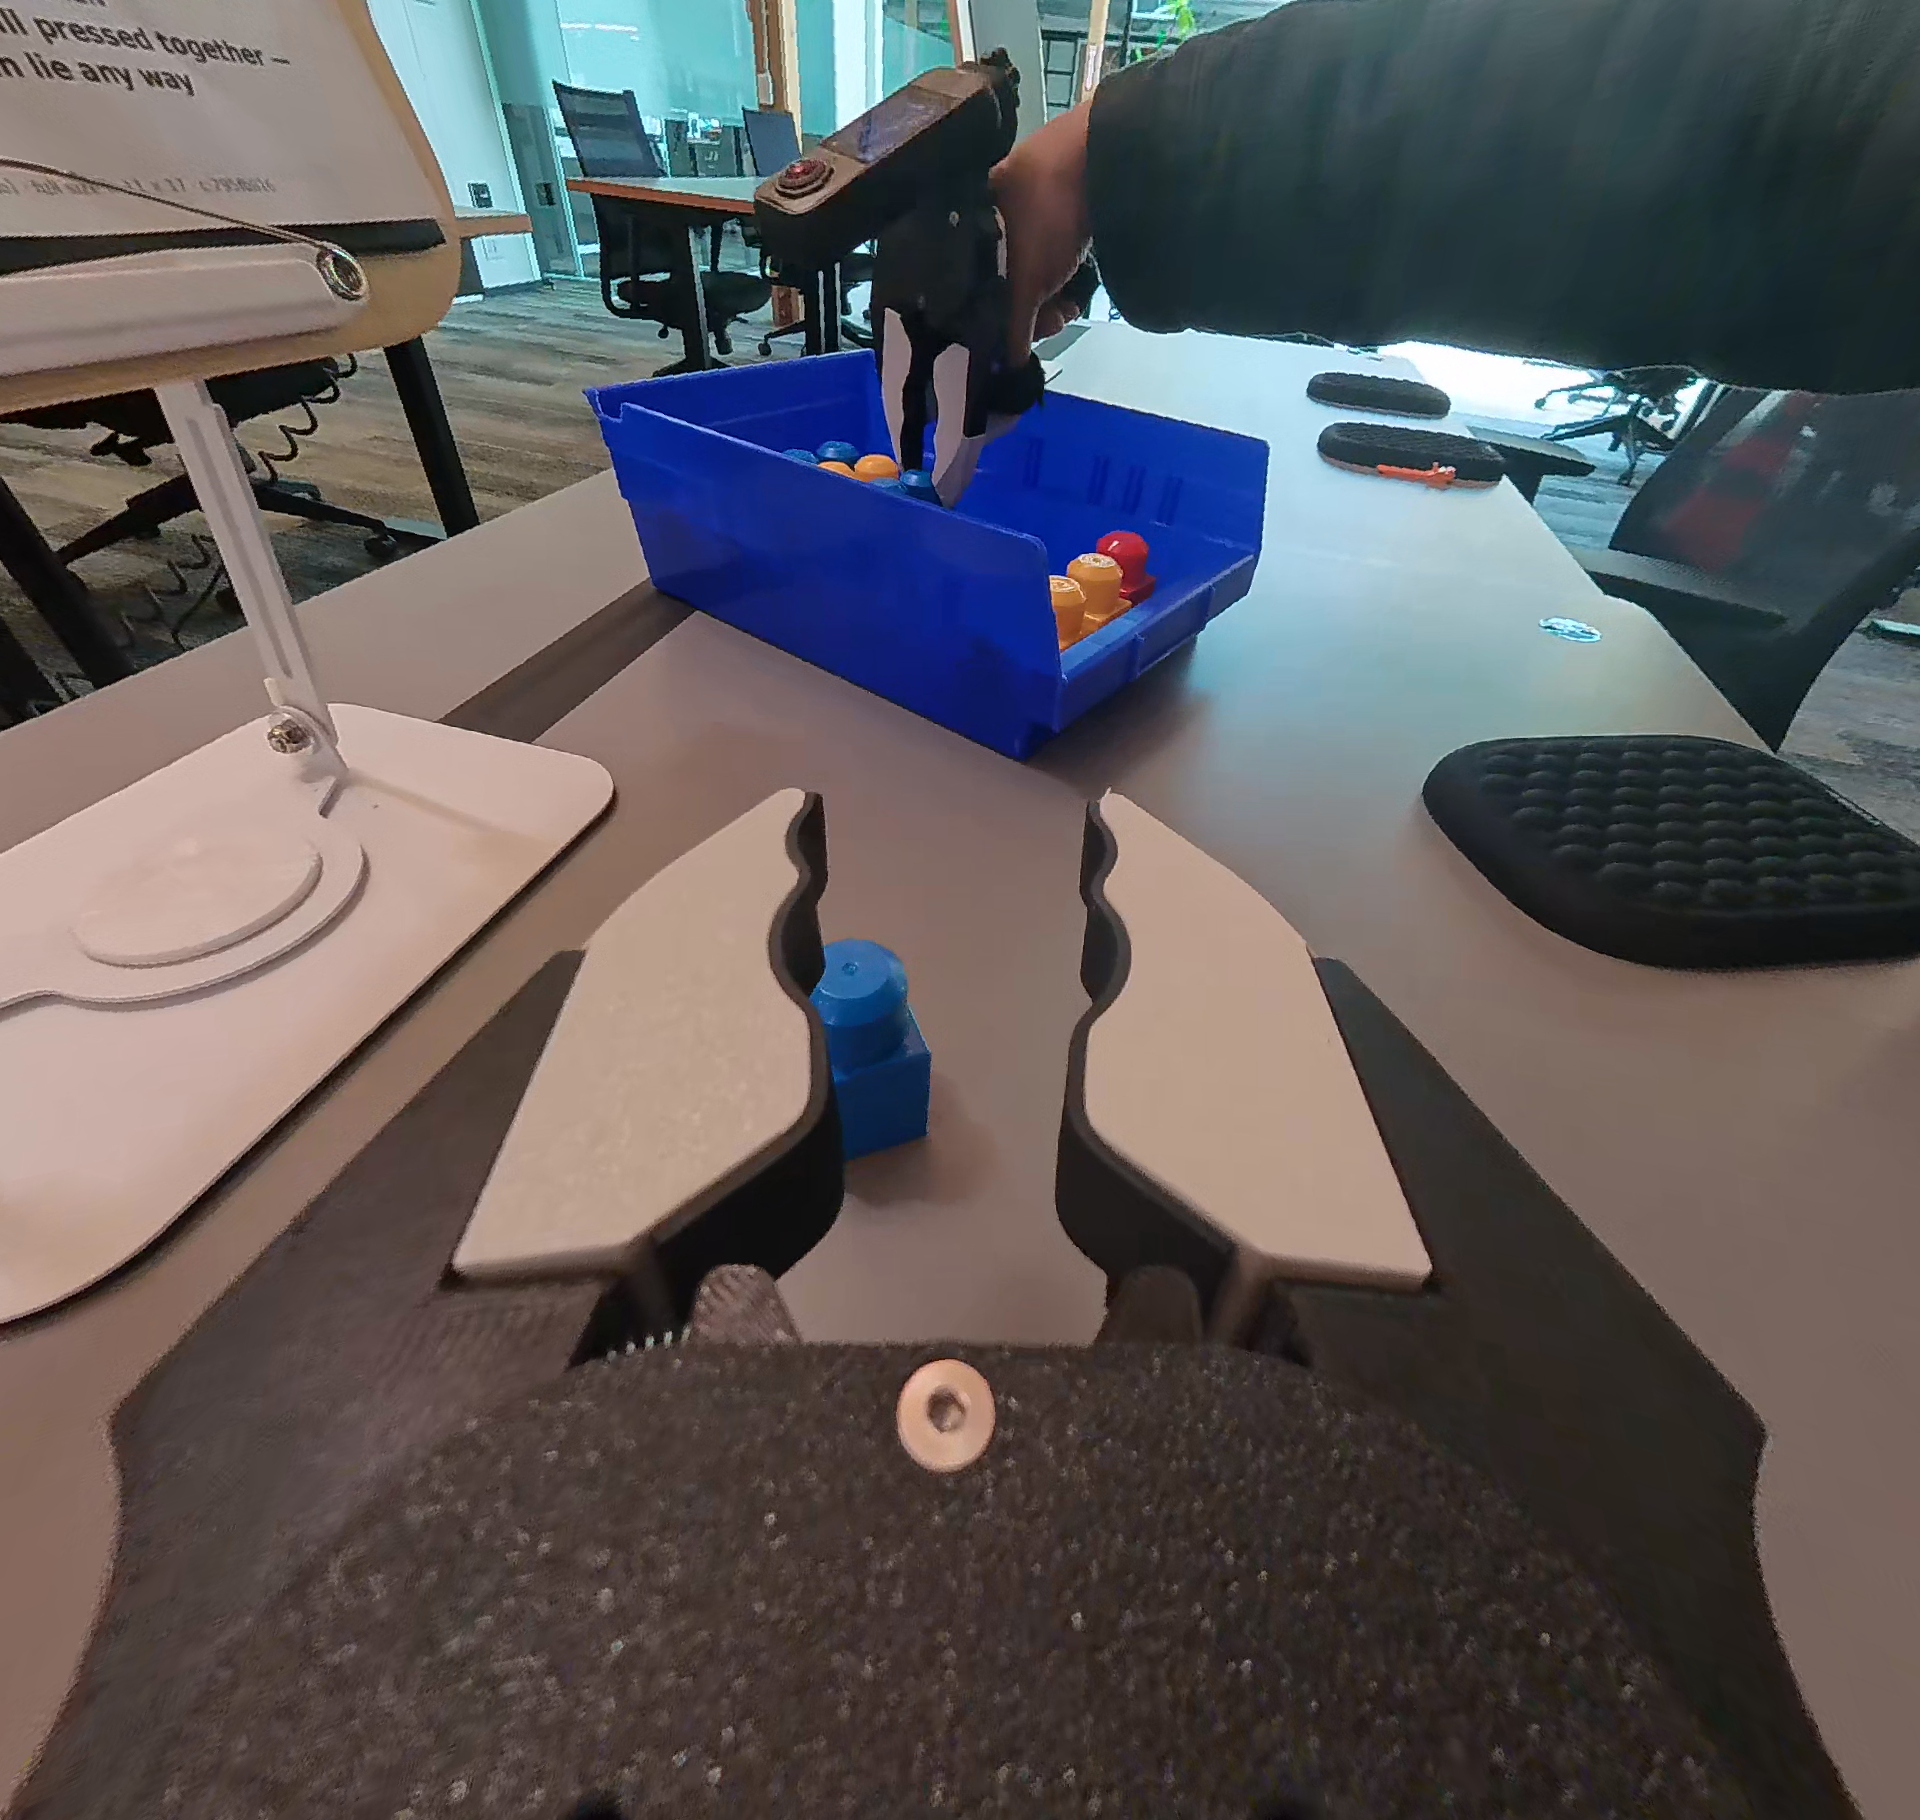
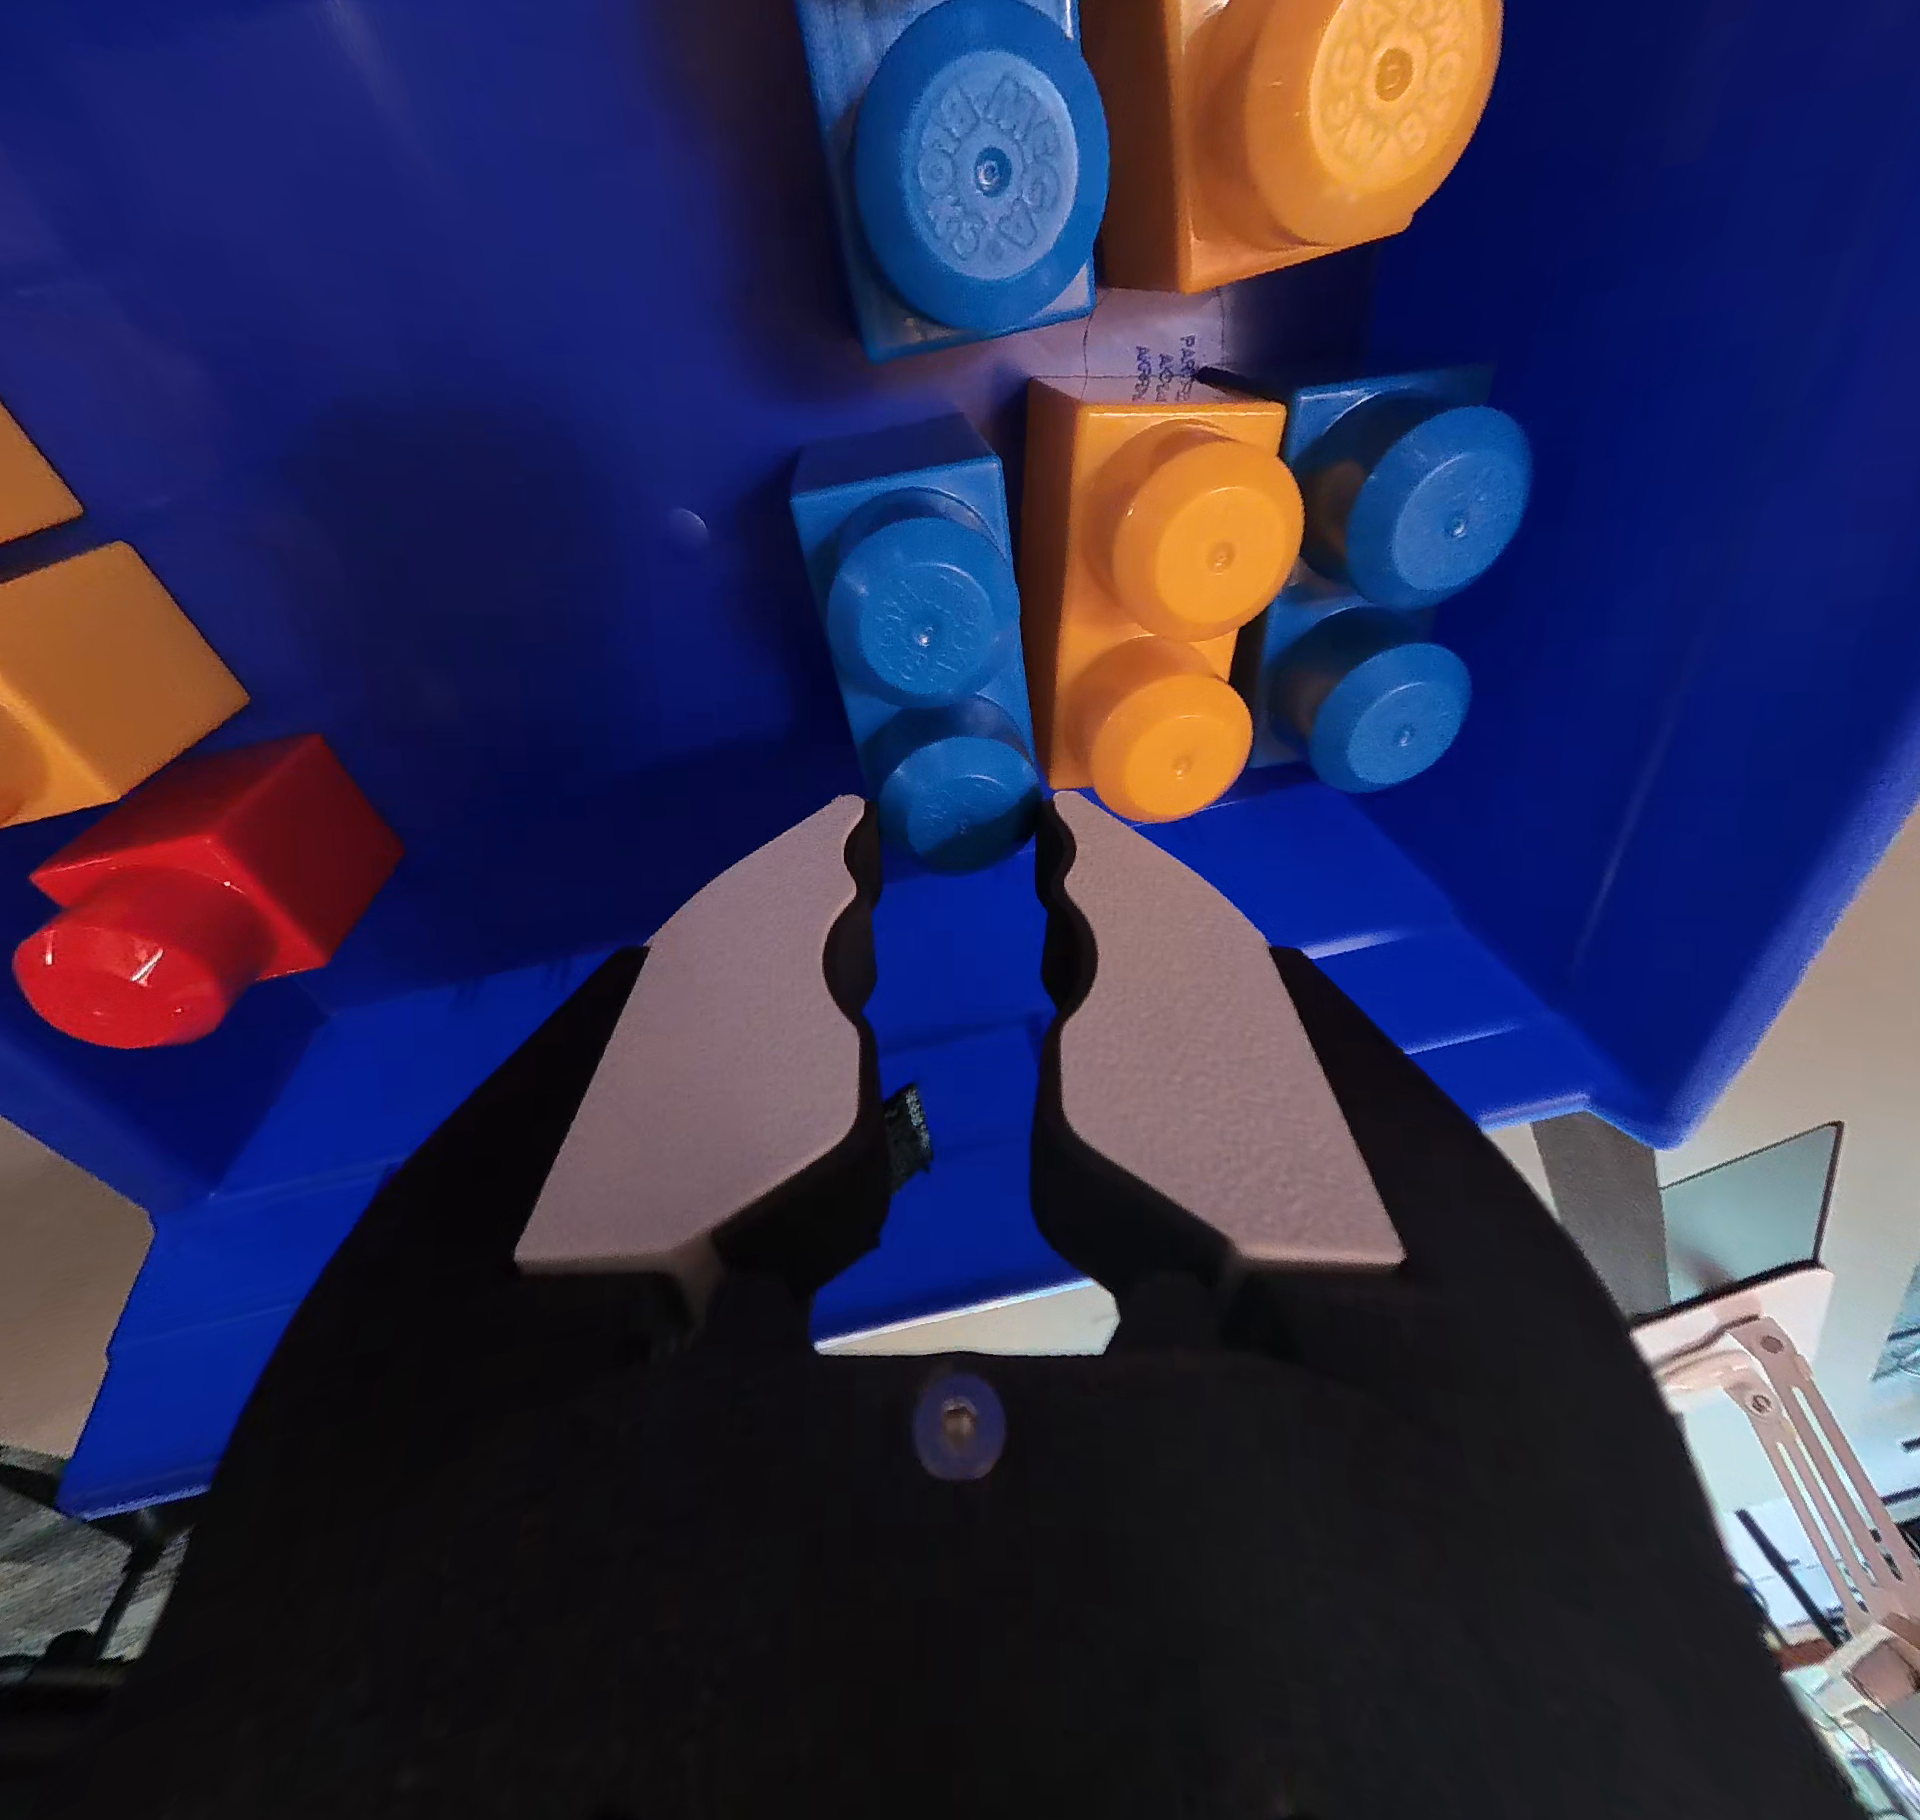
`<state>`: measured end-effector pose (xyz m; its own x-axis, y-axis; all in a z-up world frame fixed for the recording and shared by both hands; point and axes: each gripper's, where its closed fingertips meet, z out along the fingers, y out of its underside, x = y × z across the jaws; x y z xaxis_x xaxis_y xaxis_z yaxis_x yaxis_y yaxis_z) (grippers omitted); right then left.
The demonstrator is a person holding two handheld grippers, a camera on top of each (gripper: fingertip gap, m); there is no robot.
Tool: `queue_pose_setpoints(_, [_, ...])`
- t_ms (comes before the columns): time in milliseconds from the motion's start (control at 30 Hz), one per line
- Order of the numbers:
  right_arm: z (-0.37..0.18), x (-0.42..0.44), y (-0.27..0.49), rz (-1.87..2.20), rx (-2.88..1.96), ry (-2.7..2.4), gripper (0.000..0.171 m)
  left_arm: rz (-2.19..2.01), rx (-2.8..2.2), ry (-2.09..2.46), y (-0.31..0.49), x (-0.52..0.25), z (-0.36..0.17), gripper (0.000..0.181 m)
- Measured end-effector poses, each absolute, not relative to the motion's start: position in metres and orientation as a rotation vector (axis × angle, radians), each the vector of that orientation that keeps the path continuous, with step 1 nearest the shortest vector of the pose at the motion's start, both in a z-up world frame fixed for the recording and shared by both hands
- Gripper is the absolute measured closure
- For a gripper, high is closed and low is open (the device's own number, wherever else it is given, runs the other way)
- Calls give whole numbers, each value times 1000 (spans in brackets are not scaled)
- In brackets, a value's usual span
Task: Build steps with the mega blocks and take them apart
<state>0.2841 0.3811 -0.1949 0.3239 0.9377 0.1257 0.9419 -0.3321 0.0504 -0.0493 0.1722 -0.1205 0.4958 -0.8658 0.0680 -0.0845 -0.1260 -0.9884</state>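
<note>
1. White stand (image 1: 208, 897) at far left on the grey table (image 1: 1351, 731); base flat, sheet clipped above.
2. Left gripper (image 1: 951, 814) low over the table, jaws apart, holding nothing; single-stud blue block (image 1: 873, 1043) upright between them, against the left finger (image 1: 675, 1043).
3. Blue bin (image 1: 883, 575) beyond; right gripper (image 2: 956, 820) reaches into it, jaws apart, tips flanking the near stud of a two-stud blue block (image 2: 914, 607), not clamped.
4. Orange block (image 2: 1164, 617) just beside; red block (image 2: 208, 897) at the bin's other end.
5. Black pad (image 1: 1683, 845) far right.
</note>
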Motion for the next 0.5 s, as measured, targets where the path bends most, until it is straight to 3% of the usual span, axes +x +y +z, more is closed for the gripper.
queue_pose_setpoints(233, [-185,281,382,-184,-2500,-1771,138,-831,-1572,837,173,-50,-121,134])
queue_pose_setpoints(500, [-95,185,368,105,-2130,-1697,127,-808,-1578,804,179,-60,-119,135])
